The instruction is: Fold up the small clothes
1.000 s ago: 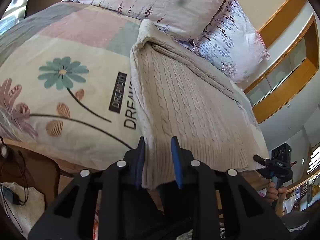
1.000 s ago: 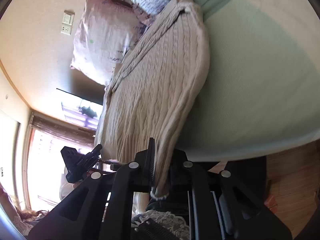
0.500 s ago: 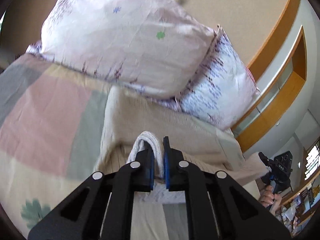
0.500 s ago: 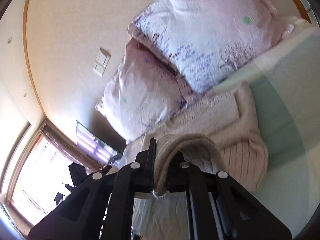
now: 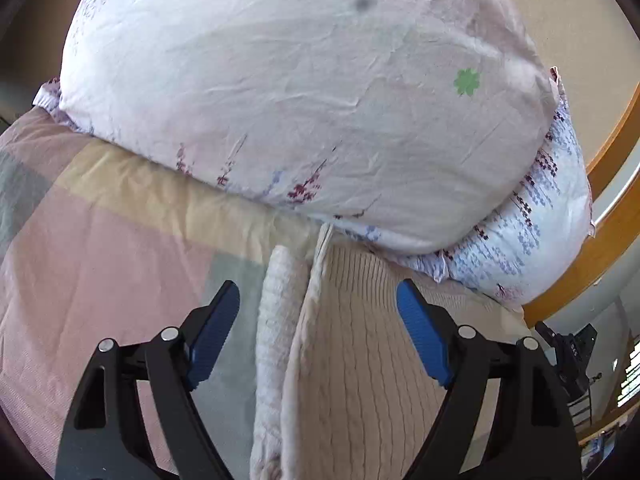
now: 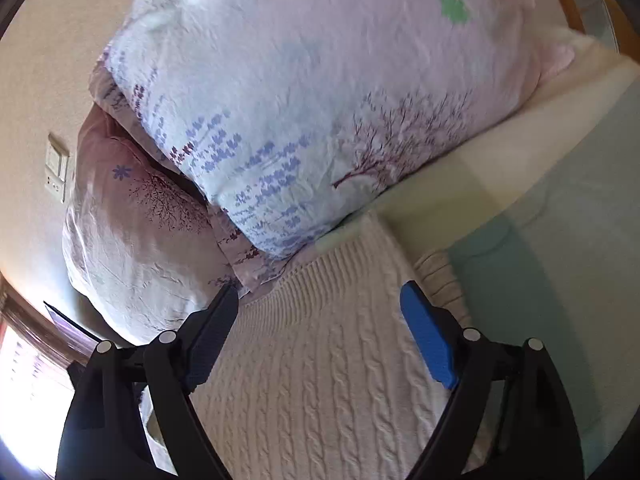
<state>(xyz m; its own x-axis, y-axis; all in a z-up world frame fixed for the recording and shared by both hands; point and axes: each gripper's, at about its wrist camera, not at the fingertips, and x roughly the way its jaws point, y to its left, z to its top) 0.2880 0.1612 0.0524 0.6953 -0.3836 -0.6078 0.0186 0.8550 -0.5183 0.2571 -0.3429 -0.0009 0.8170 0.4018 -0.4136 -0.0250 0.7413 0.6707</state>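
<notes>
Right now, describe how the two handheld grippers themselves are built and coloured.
Both look alike. The left gripper and right gripper each have two angular black arms with triangular cut-outs, round silver bolt heads at the joints, and flat blue ribbed pads on the fingers' inner faces. No cables, markings or sleeves show.

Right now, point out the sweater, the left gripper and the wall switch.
sweater [image 6: 320, 380], right wrist view, cable-knit top layer.
left gripper [image 5: 318, 330], left wrist view, between open fingertips.
wall switch [image 6: 56, 168], right wrist view, plate's middle.
</notes>
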